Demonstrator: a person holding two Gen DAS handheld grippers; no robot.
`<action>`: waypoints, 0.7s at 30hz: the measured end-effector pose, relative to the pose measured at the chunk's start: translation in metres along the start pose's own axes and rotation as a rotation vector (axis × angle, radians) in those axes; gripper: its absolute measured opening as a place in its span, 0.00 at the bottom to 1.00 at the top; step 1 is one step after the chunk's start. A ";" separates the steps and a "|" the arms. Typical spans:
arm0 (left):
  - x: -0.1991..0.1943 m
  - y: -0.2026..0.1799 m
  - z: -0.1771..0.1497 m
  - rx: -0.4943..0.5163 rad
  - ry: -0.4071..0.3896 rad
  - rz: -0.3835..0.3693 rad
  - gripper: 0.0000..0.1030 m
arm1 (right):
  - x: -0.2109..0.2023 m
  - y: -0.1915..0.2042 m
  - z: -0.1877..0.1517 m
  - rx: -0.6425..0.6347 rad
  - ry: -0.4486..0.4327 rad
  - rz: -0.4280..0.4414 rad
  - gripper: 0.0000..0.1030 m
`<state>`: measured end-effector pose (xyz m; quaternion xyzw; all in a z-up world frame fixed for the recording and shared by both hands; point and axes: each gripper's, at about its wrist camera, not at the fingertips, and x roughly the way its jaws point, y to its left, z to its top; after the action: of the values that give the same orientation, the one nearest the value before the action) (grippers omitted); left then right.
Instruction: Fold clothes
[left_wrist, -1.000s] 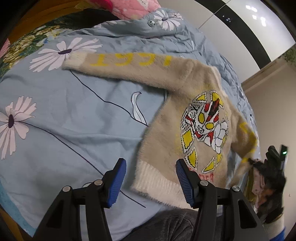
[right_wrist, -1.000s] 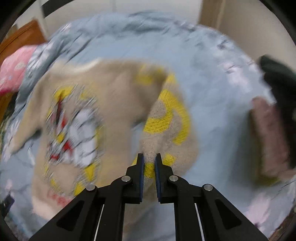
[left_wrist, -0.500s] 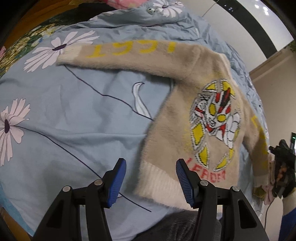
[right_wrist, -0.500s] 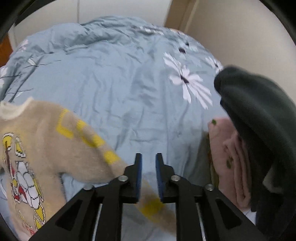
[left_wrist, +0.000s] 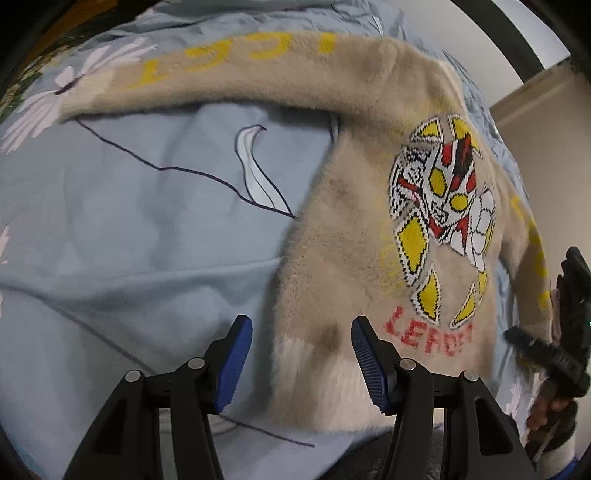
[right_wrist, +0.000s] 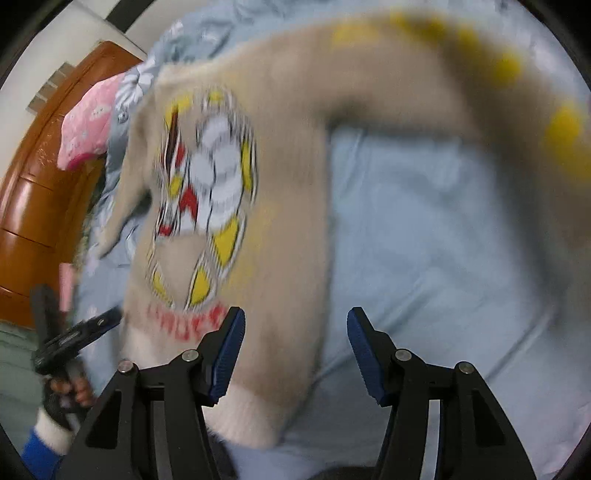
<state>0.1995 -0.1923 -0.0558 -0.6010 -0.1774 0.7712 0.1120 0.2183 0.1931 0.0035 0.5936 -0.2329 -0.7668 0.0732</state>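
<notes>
The right claw, clamped on a sleeve a second ago, now gapes empty. The sweater lies spread on the bed, its hem, though blurred, seemingly at six o'clock between the open left claw fingers, ready for folding.

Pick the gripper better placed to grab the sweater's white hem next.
Left. The left gripper is open with the fuzzy beige sweater's white ribbed hem between its blue pads; the right gripper frames mostly blue bedsheet.

Both wrist cameras look down close over the bed from its near edge, sharing the sweater.
</notes>
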 end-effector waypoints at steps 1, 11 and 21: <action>0.005 0.001 0.003 0.003 0.013 -0.007 0.58 | 0.009 -0.006 -0.001 0.042 0.025 0.013 0.57; 0.021 0.015 0.008 -0.045 0.049 -0.133 0.50 | 0.031 -0.020 0.002 0.166 0.089 0.113 0.55; 0.000 -0.001 0.005 -0.060 0.025 -0.201 0.10 | 0.024 0.009 0.000 0.172 0.108 0.191 0.11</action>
<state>0.1945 -0.1925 -0.0545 -0.5926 -0.2586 0.7430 0.1730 0.2100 0.1762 -0.0133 0.6131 -0.3491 -0.7006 0.1070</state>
